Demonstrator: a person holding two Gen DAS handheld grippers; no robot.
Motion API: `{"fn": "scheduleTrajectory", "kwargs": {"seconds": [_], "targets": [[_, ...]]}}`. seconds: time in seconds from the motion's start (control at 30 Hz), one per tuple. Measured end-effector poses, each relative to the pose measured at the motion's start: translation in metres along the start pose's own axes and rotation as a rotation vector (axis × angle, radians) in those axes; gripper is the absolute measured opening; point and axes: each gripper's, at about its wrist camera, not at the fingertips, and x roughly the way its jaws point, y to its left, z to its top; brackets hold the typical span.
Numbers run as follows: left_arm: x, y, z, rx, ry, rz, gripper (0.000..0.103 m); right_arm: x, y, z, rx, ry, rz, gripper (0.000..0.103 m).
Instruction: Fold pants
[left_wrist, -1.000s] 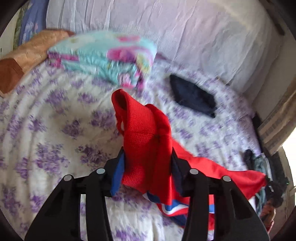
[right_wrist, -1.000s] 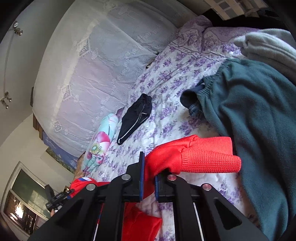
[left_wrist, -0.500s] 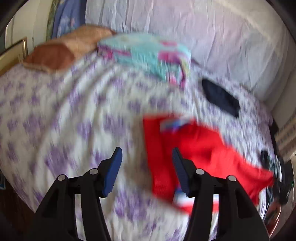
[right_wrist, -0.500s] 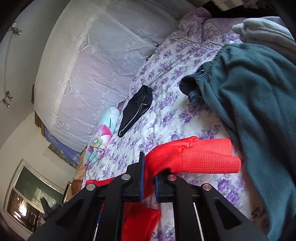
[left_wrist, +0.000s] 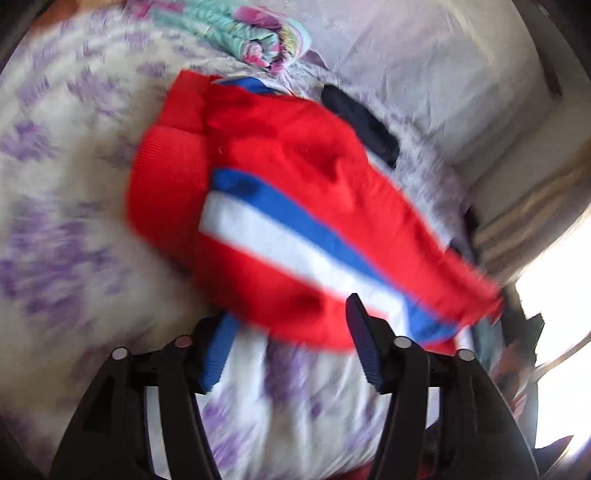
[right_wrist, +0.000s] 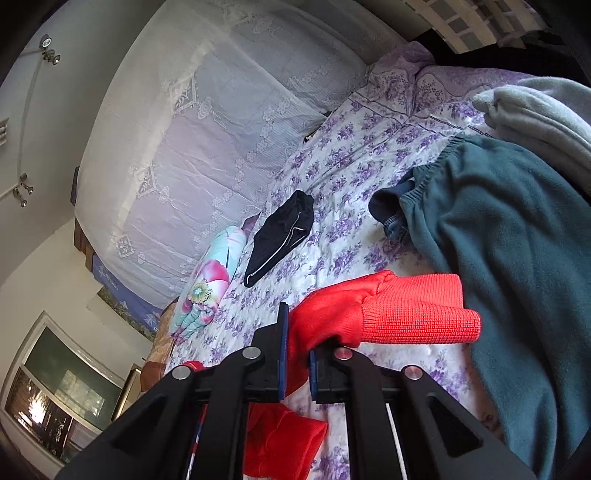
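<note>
The red pants (left_wrist: 280, 206) lie spread on the bed (left_wrist: 74, 221), whose quilted cover is white with purple flower sprigs; the left wrist view, blurred, shows smooth red cloth crossed by a blue and a white stripe, with a ribbed knit band at the far left edge. In the right wrist view one leg ends in a ribbed red cuff (right_wrist: 417, 314) that rests against a heap of teal fleece (right_wrist: 517, 277) with a gathered elastic waist (a pale grey fleece piece lies beyond it). A sheer white lace curtain (right_wrist: 192, 147) hangs along the far side of the bed. Near it lie a rolled floral blanket (right_wrist: 210, 280), turquoise and pink, and a small dark garment (right_wrist: 280, 232) with a thin white line.

The left gripper (left_wrist: 288, 325) has just been closing a little; its blue ribbed pads stand apart, pressing nothing, at the near hem of the pants. The right gripper (right_wrist: 295, 350) is clamped on the red leg just behind the cuff.
</note>
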Motion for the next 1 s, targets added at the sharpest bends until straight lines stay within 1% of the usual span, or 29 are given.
{"fn": "scheduleTrajectory", "kwargs": {"seconds": [0.07, 0.13, 0.17, 0.23, 0.27, 0.3, 0.37, 0.4, 0.53, 0.57, 0.6, 0.67, 0.73, 0.77, 0.8, 0.87, 0.9, 0.93, 1.0], "targets": [[0.008, 0.014, 0.009, -0.090, -0.002, -0.052, 0.016, -0.001, -0.003, -0.002, 0.011, 0.005, -0.001, 0.009], [0.006, 0.023, 0.010, -0.156, 0.003, -0.118, 0.008, -0.003, -0.005, -0.005, 0.013, 0.015, -0.008, 0.010], [-0.001, 0.025, 0.008, -0.166, -0.003, -0.132, 0.006, -0.003, -0.005, -0.006, 0.011, 0.025, -0.007, 0.010], [-0.022, 0.018, 0.004, -0.126, -0.039, -0.100, 0.006, -0.003, -0.005, -0.006, 0.004, 0.036, -0.001, 0.010], [-0.038, 0.010, 0.003, -0.096, -0.068, -0.076, 0.006, -0.002, -0.004, -0.008, -0.003, 0.041, 0.002, 0.010], [-0.053, 0.004, 0.005, -0.080, -0.096, -0.067, 0.006, -0.001, -0.003, -0.009, -0.007, 0.048, 0.010, 0.010], [-0.084, -0.007, 0.010, -0.070, -0.155, -0.081, 0.006, 0.001, 0.002, -0.013, -0.016, 0.061, 0.036, 0.010], [-0.106, -0.015, 0.012, -0.053, -0.201, -0.085, 0.006, 0.001, 0.008, -0.016, -0.028, 0.074, 0.060, 0.010], [-0.177, -0.051, 0.021, 0.031, -0.373, -0.028, 0.005, -0.010, 0.035, -0.023, -0.108, 0.090, 0.145, 0.010], [-0.188, -0.057, 0.024, 0.046, -0.394, -0.023, 0.005, -0.017, 0.046, -0.022, -0.130, 0.081, 0.193, 0.010], [-0.198, -0.064, 0.029, 0.066, -0.412, -0.015, 0.005, -0.018, 0.049, -0.019, -0.131, 0.077, 0.207, 0.010], [-0.206, -0.077, 0.043, 0.107, -0.434, 0.020, 0.006, -0.013, 0.054, -0.011, -0.137, 0.077, 0.222, 0.010], [-0.191, -0.094, 0.070, 0.150, -0.413, 0.053, 0.006, 0.005, 0.055, 0.004, -0.153, 0.083, 0.172, 0.010], [-0.182, -0.097, 0.086, 0.161, -0.397, 0.061, 0.006, 0.016, 0.055, 0.010, -0.160, 0.091, 0.152, 0.010], [-0.165, -0.097, 0.107, 0.157, -0.377, 0.075, 0.006, 0.034, 0.052, 0.020, -0.163, 0.108, 0.126, 0.010], [-0.134, -0.092, 0.145, 0.135, -0.341, 0.096, 0.006, 0.068, 0.048, 0.033, -0.152, 0.142, 0.087, 0.010], [-0.111, -0.084, 0.169, 0.110, -0.325, 0.113, 0.006, 0.092, 0.045, 0.040, -0.149, 0.172, 0.070, 0.010], [-0.095, -0.077, 0.187, 0.086, -0.319, 0.131, 0.006, 0.107, 0.043, 0.044, -0.150, 0.187, 0.059, 0.010], [-0.050, -0.062, 0.226, 0.052, -0.289, 0.194, 0.006, 0.163, 0.039, 0.062, -0.144, 0.234, -0.006, 0.010]]}}
